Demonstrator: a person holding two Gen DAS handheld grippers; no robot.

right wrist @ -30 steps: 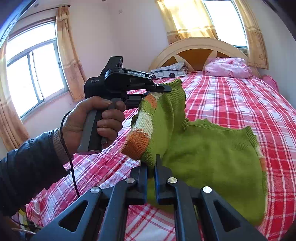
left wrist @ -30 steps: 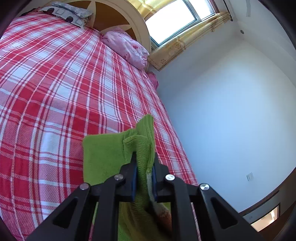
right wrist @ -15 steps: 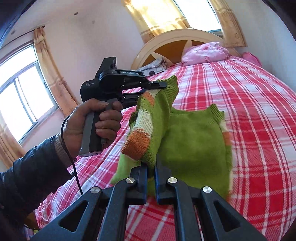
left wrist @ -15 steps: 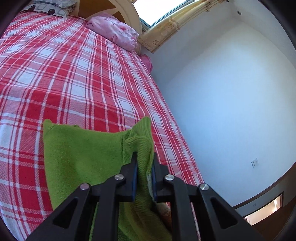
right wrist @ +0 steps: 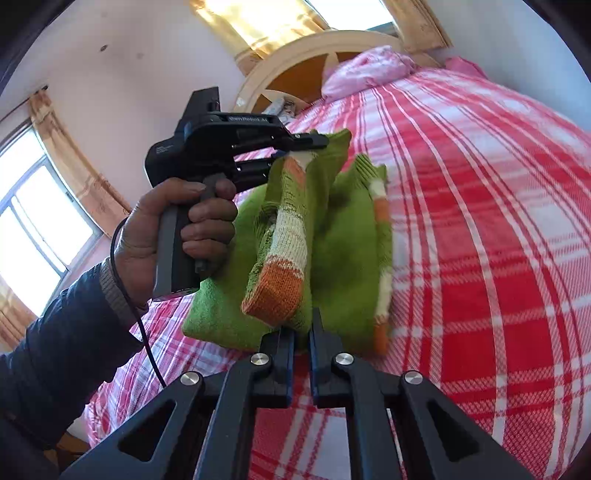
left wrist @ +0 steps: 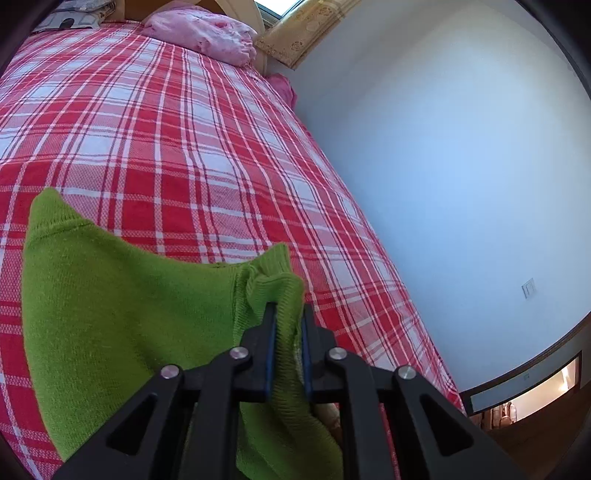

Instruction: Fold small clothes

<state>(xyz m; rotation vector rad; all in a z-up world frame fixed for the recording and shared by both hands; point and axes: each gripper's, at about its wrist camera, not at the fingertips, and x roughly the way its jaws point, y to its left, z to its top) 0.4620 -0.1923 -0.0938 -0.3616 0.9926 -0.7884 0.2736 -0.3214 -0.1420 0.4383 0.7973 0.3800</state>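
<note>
A small green knit sweater (left wrist: 122, 306) with orange and cream stripes lies partly on the red plaid bed (left wrist: 166, 147). My left gripper (left wrist: 287, 314) is shut on a bunched ribbed edge of it. In the right wrist view the same left gripper (right wrist: 310, 142) holds one end of a lifted fold of the sweater (right wrist: 291, 236). My right gripper (right wrist: 302, 325) is shut on the fold's other end, by the orange band. The rest of the sweater rests doubled on the bed under the fold.
A pink pillow (left wrist: 207, 37) and a grey patterned one (left wrist: 70, 18) lie by the cream headboard (right wrist: 295, 70). A white wall (left wrist: 461, 166) runs along the bed's right side. A person's hand (right wrist: 173, 229) and dark sleeve (right wrist: 66, 354) hold the left gripper. Curtained windows stand behind.
Both grippers carried the lifted fold across and downward over the sweater. The flat part of the sweater now looks narrower and doubled in the right wrist view. Both grips stayed shut.
</note>
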